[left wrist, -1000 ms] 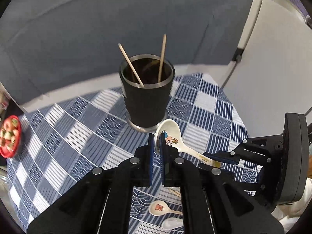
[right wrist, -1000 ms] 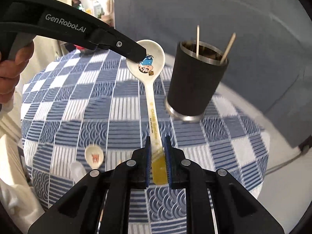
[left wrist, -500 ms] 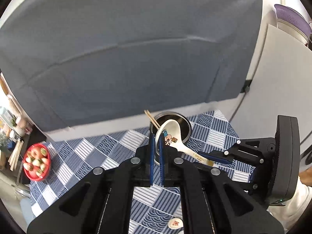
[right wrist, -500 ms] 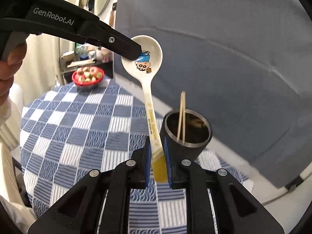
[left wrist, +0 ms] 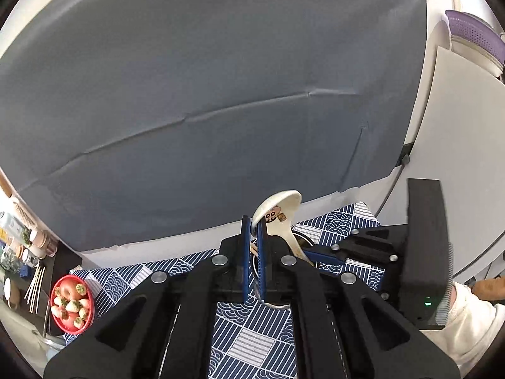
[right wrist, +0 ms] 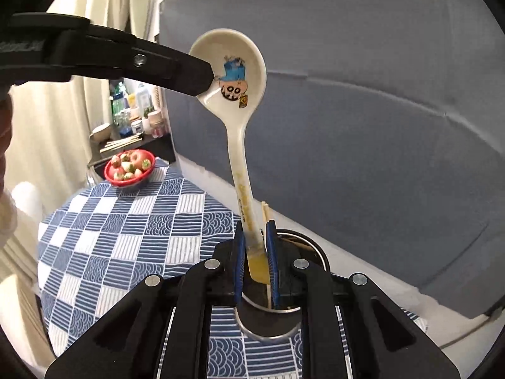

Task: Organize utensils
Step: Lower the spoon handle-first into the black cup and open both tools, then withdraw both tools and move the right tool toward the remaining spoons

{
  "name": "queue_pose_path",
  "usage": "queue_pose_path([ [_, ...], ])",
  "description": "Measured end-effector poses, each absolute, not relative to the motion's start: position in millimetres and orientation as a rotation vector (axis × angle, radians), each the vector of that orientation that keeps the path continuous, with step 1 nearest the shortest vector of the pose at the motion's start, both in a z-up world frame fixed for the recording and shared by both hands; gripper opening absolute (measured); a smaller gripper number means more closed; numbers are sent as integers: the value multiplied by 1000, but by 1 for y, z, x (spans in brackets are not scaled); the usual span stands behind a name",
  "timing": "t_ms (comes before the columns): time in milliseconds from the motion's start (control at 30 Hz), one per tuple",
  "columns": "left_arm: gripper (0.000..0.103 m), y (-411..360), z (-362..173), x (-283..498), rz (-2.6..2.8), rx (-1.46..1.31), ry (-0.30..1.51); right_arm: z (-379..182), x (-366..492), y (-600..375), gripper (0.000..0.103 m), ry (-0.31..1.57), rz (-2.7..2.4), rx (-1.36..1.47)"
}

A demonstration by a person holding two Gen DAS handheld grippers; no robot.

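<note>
A white ceramic spoon (right wrist: 235,94) with a cartoon print stands nearly upright in the air, bowl up. My left gripper (left wrist: 251,225) is shut on the rim of its bowl (left wrist: 274,211). My right gripper (right wrist: 255,240) is shut on the yellowish handle end. Right below both grippers is the black utensil cup (right wrist: 303,297) with a steel rim, with chopsticks (right wrist: 265,213) standing in it. In the left wrist view the cup (left wrist: 300,238) is mostly hidden behind my fingers.
The table has a blue and white checked cloth (right wrist: 132,246). A red bowl of fruit (right wrist: 130,168) sits at its far left edge and also shows in the left wrist view (left wrist: 72,303). A grey backdrop (right wrist: 363,110) stands behind the table.
Both grippers lifted the spoon from low over the cloth and tipped it upright above the cup. The cup has moved from ahead of the grippers to directly beneath them.
</note>
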State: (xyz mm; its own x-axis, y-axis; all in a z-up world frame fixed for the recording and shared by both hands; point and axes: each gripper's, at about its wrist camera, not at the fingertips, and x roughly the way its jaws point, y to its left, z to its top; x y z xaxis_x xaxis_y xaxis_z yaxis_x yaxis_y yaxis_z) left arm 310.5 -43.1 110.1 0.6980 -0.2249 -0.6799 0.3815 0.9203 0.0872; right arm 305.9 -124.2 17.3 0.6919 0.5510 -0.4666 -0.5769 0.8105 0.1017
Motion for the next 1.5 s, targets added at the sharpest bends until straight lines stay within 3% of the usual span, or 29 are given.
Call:
queue_pose_path([
  [333, 5, -48, 79, 343, -357, 226, 804, -14, 333, -115, 12, 579, 631, -50],
  [400, 9, -48, 72, 345, -378, 219, 819, -19, 336, -113, 16, 593, 627, -49],
  [467, 47, -47, 68, 342, -352, 242, 800, -22, 335, -115, 35, 587, 603, -58],
  [533, 74, -40, 69, 336, -322, 244, 765, -22, 328, -121, 74, 560, 574, -71],
  [667, 96, -27, 75, 327, -295, 215, 731, -19, 310, -134, 88, 516, 533, -92],
  [1067, 97, -3, 68, 280, -251, 111, 757, -22, 261, -145, 88, 536, 503, -159],
  [1500, 97, 36, 24, 210, -139, -7, 841, -43, 190, -138, 88, 573, 615, -217],
])
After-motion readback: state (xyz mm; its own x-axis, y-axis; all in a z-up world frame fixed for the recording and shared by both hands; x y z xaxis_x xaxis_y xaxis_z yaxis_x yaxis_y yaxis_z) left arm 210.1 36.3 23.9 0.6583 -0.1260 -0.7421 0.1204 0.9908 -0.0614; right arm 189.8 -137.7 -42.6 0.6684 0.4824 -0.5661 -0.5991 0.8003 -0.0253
